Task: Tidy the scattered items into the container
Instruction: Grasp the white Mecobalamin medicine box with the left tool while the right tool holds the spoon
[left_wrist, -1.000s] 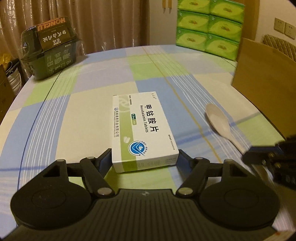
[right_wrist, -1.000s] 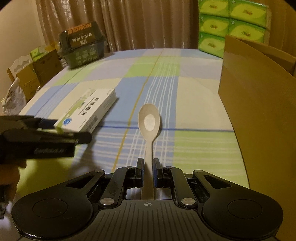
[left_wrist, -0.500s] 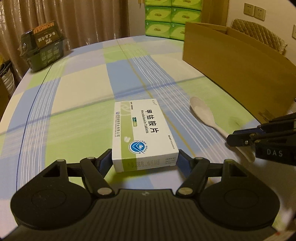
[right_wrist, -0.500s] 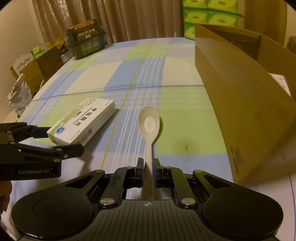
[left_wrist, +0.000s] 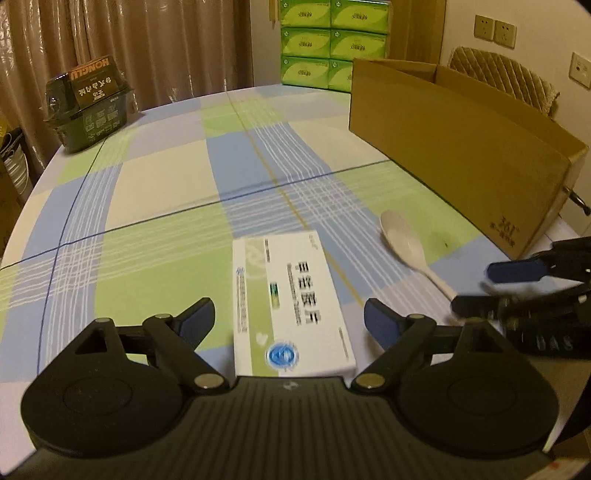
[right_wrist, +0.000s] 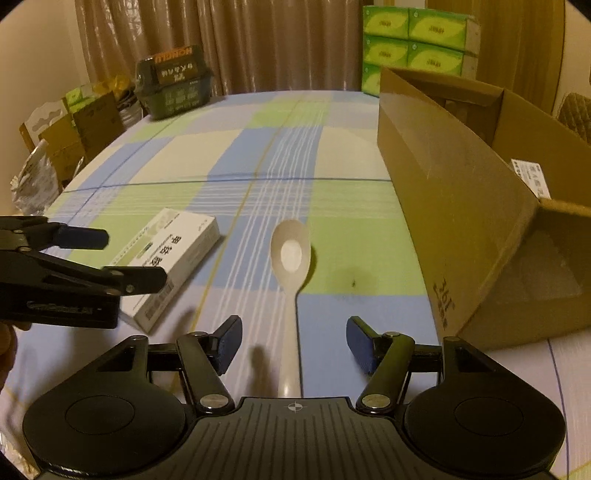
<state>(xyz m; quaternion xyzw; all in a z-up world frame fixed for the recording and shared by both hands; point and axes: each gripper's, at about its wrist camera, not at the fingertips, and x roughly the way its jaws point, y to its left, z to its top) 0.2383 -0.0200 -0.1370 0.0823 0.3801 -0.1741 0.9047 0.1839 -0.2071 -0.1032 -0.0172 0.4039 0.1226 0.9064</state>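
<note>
Your left gripper (left_wrist: 290, 319) is pointing steeply downward, and its jaws have just been opening; they are standing wide with clear gaps on both sides of what lies between them, the blue pads (left_wrist: 376, 321) pressing on nothing. Your right gripper (right_wrist: 293, 345) is tilting down at much the same angle just beside it, and its jaws have just been opening too, both pads (right_wrist: 231, 343) standing apart and gripping nothing. A bit of your hand (right_wrist: 5, 350) is showing behind the left gripper.

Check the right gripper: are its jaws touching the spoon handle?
Apart. The right wrist view shows the right gripper open, tablecloth visible on both sides of the spoon handle.
</note>
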